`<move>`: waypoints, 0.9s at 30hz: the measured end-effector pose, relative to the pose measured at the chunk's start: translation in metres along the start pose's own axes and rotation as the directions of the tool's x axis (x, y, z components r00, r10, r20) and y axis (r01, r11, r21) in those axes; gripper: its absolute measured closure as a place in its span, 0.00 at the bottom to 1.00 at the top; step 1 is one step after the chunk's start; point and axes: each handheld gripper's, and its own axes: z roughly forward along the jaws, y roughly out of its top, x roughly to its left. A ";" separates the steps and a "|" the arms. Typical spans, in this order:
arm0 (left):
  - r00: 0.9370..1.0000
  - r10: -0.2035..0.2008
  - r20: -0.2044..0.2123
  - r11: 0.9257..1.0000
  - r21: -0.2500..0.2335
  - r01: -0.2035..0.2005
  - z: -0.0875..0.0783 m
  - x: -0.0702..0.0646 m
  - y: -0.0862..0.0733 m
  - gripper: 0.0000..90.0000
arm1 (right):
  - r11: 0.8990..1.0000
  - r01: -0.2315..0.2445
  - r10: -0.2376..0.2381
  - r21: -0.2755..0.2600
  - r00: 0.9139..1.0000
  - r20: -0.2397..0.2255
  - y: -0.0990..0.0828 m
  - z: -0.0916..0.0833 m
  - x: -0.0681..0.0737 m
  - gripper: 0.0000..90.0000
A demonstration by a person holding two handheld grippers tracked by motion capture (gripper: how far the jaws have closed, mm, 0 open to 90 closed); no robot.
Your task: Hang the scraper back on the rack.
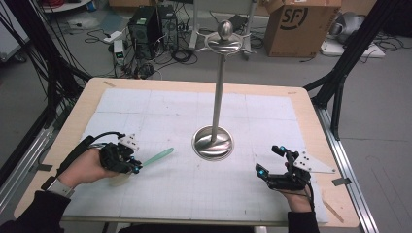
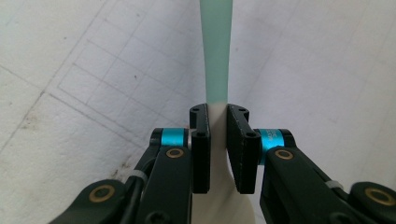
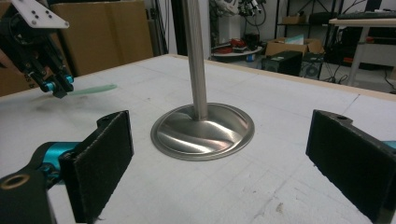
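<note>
High view, left gripper: the left gripper (image 1: 137,166) is held low over the white mat (image 1: 160,111) on the table (image 1: 311,126), at the person's left, pointing toward the middle.
High view, spoon: a spoon (image 1: 154,158) with a pale green handle sticks out ahead of the left gripper's tips, the handle slanting up and away toward the metal stand; its whitish bowl end lies under the gripper and hand.
High view, stand: a metal stand (image 1: 213,141), a round base with a tall upright pole and a dish at the top, sits well ahead of both grippers, roughly between them.
High view, right gripper: the right gripper (image 1: 270,161) is at the person's right, well apart from the spoon, with its tips spread.

Left gripper view, grip: the jaws are clamped on the spoon (image 2: 215,70) where the green handle meets the whitish part; both pads (image 2: 201,149) press its sides.
Left gripper view, spoon: the green handle runs straight ahead from the jaws over the mat; the whitish end widens below them, toward the camera.

Right gripper view, jaws: the two pads (image 3: 100,158) stand wide apart with nothing between them.
Right gripper view, stand: the stand's base (image 3: 203,130) sits on the mat just ahead, between the two jaws, pole rising upright.
Right gripper view, far side: the left gripper (image 3: 58,88) is ahead at upper left, the green handle (image 3: 93,89) jutting from its tips.
</note>
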 end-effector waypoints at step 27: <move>0.983 -0.175 0.060 0.744 -0.645 0.172 -0.038 0.000 0.017 0.89 | 1.000 -0.006 0.006 -0.005 1.000 0.001 -0.001 -0.001 -0.001 0.07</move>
